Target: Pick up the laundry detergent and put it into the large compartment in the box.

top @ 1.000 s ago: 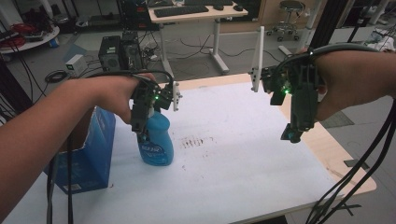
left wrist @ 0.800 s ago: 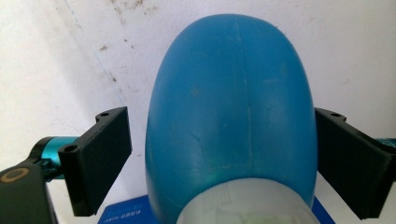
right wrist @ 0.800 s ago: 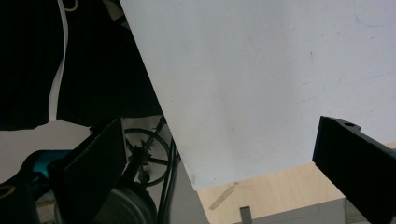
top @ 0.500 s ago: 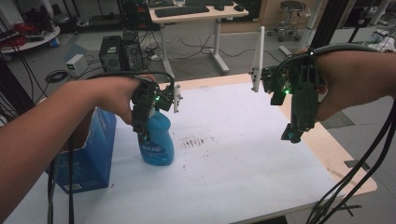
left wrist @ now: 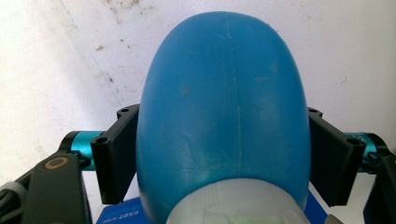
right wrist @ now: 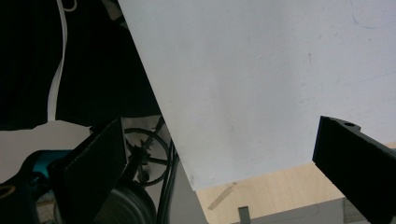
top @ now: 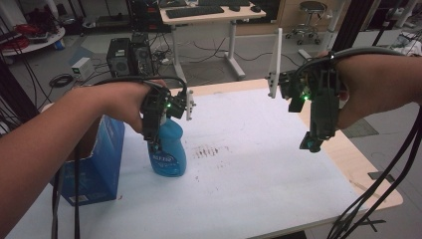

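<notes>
Standing upright on the white worktop (top: 259,164), the blue bottle (top: 169,149) sits at about 9 o'clock from the centre, just right of a blue box (top: 102,159). The left claw (top: 155,139) is clamped on the bottle's upper body from above. The right claw (top: 312,142) hangs above the worktop's 3 o'clock edge, jaws apart, empty.

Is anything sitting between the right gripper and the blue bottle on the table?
Nothing visible does. The right gripper hangs open over the table's right side, and the white tabletop between it and the blue bottle holds only dark smudges. The left gripper is clamped on the bottle's shoulders.
</notes>
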`<state>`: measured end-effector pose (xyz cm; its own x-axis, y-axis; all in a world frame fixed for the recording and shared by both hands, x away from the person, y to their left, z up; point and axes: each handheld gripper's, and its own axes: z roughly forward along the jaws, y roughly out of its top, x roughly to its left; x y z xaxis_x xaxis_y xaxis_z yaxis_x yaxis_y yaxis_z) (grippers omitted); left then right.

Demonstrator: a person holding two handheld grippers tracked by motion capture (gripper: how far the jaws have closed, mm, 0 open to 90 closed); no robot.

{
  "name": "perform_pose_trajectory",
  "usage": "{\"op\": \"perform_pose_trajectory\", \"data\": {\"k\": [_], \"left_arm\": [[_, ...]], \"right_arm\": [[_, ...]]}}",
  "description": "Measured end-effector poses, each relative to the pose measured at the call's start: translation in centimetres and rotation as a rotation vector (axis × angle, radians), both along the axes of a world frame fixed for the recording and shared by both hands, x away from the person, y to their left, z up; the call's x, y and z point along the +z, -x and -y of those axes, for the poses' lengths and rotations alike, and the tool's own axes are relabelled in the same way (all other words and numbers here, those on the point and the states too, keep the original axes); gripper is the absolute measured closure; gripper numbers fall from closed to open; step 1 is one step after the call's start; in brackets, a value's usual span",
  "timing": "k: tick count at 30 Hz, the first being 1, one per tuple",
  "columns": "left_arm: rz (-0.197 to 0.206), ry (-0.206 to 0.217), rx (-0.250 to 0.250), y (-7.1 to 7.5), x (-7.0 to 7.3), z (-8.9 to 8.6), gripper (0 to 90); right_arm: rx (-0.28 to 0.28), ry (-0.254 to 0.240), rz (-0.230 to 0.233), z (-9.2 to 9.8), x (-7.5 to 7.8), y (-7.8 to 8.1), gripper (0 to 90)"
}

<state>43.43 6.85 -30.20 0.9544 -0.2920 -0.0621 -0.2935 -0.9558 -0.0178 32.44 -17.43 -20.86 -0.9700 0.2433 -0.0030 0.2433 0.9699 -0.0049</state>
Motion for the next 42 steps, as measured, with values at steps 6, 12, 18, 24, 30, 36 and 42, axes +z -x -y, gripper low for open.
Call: {"op": "perform_pose_trajectory", "data": {"k": [6, 12, 18, 24, 30, 36, 42], "left_arm": [[0.007, 0.002, -0.003, 0.01, 0.02, 0.03, 22.0], [0.012, 0.002, -0.006, 0.04, 0.04, 0.04, 22.5], [0.006, -0.014, -0.004, 0.07, 0.00, 0.11, 34.5], [0.005, -0.005, -0.004, 0.07, -0.03, 0.19, 34.6], [0.022, -0.006, -0.004, 0.18, -0.06, 0.22, 38.6], [0.027, -0.008, 0.002, 0.23, -0.03, 0.18, 39.3], [0.024, -0.008, 0.020, 0.34, 0.10, 0.04, 39.4]], "right_arm": [[-0.004, -0.003, 0.002, 0.15, -0.02, -0.02, 2.1], [-0.003, -0.002, 0.000, 0.17, -0.07, -0.08, 2.1], [-0.002, -0.002, -0.002, 0.09, -0.17, -0.13, 2.1], [0.002, -0.002, -0.002, 0.11, -0.21, -0.19, 2.1], [-0.009, -0.001, -0.004, 0.09, -0.28, -0.16, 2.1], [-0.004, -0.003, -0.005, 0.01, -0.36, -0.21, 2.1], [-0.003, 0.004, -0.010, -0.06, -0.59, -0.28, 2.1]]}}
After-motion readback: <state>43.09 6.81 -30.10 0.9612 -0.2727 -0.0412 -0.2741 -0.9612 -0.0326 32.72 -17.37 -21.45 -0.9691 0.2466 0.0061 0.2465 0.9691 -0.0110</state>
